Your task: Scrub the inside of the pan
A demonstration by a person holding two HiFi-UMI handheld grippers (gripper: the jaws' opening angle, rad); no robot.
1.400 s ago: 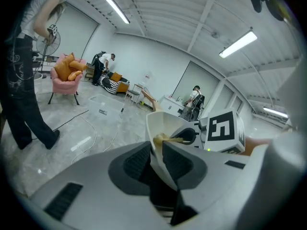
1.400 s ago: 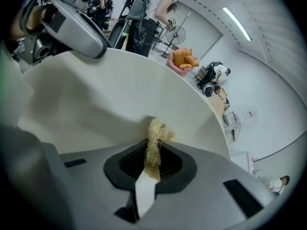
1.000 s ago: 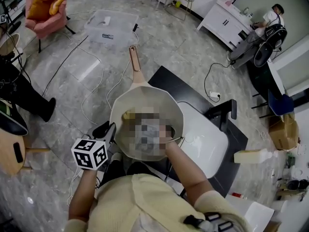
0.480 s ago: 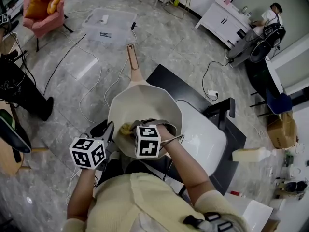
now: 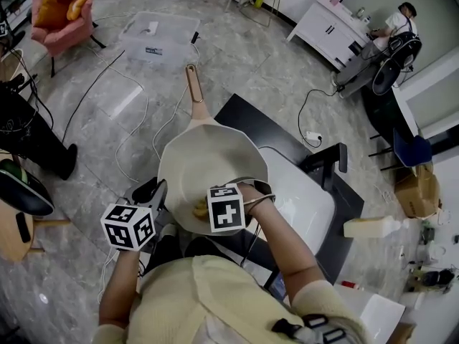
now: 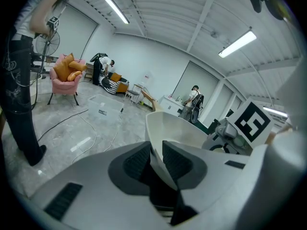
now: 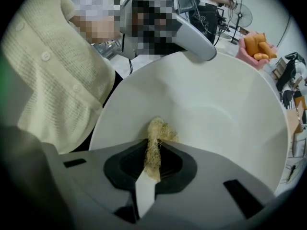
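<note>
The person's cream knit top (image 5: 208,299) fills the bottom of the head view and hides the near edge of the desk (image 5: 240,115). The left tongs (image 6: 156,153) are clenched on the near rim of the pan (image 5: 208,156). The left gripper view shows the thin pale wall pinched between both ribbed pads.

The right tongs (image 7: 153,161) point steeply down into the pan and grasp a straw-coloured fibrous scrubber (image 7: 154,145). Its tuft sticks out past the pads and lies against the white inside of the pan, close to the near wall. In the head view their marker cube (image 5: 226,208) covers the tips, so only a yellowish scrap of scrubber shows beside it.

The pan is cream-white with a faceted rim. Its long brown handle (image 5: 195,92) points away from the person, out over the floor. Whether its base rests on the black desk cannot be told. A white basin-like thing (image 5: 301,206) sits on the desk to the right, partly behind the right forearm.

Farther off, cables trail over grey marble floor past a clear plastic bin (image 5: 159,34). A pink armchair (image 5: 64,13) is cut off by the top-left edge. At top right stands a white cabinet (image 5: 326,31).
</note>
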